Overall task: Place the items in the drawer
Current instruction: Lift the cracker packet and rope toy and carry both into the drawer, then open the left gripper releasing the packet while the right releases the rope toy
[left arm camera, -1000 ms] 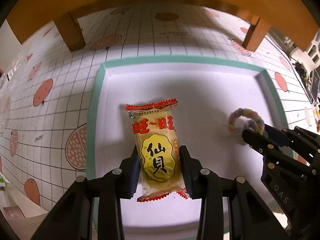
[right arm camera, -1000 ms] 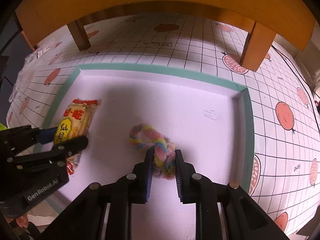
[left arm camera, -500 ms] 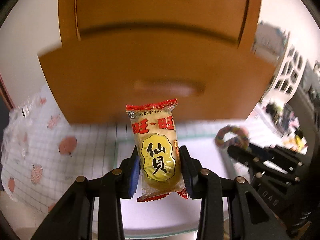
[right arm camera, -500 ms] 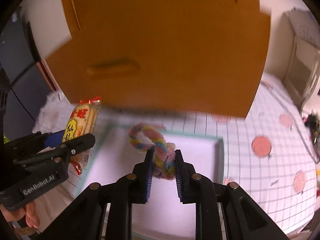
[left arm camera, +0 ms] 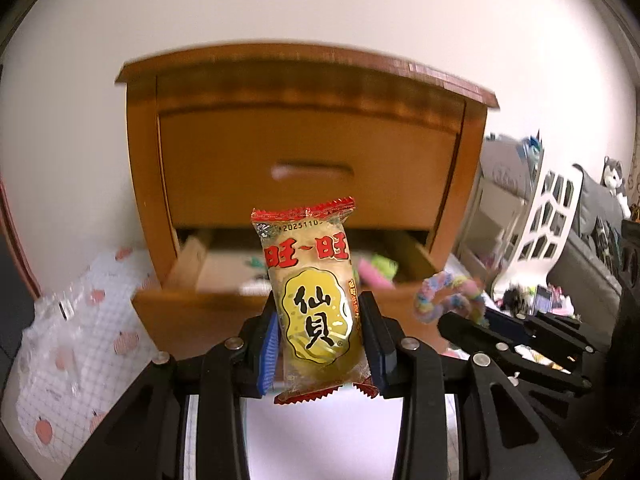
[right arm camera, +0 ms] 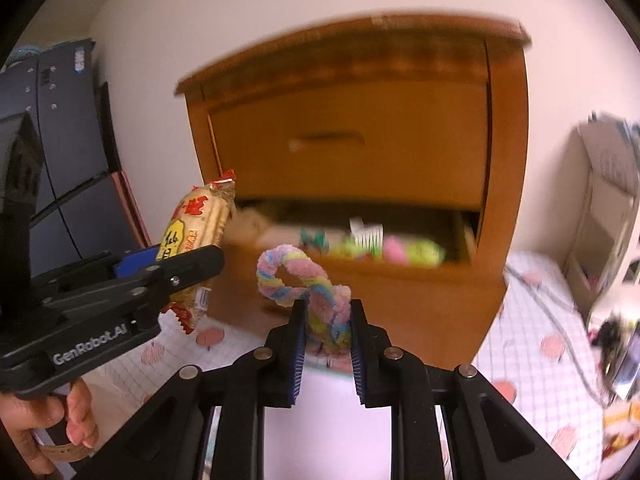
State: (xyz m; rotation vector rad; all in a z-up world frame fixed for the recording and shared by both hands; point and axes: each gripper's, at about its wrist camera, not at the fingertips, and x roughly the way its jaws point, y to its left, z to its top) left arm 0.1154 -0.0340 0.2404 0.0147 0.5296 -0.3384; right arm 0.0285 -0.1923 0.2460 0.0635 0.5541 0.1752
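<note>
On my left, the patterned checked cloth (left arm camera: 76, 344) covers the surface beside the wooden cabinet (left arm camera: 304, 152). My left gripper (left arm camera: 320, 344) pinches a yellow rice-cracker packet (left arm camera: 314, 300) upright by its lower half, red crimped ends above and below the pads. Behind it the lower drawer (left arm camera: 224, 304) stands pulled out, blurred pink and green items (right arm camera: 404, 250) lying inside; the upper drawer (right arm camera: 352, 140) sits closed. To the right, my right gripper (right arm camera: 329, 344) is clamped on a pastel braided ring (right arm camera: 298, 280), its loop rising above the fingertips, in front of the drawer's face. A hand (right arm camera: 44, 424) grips the left tool's handle, seen from the right wrist.
</note>
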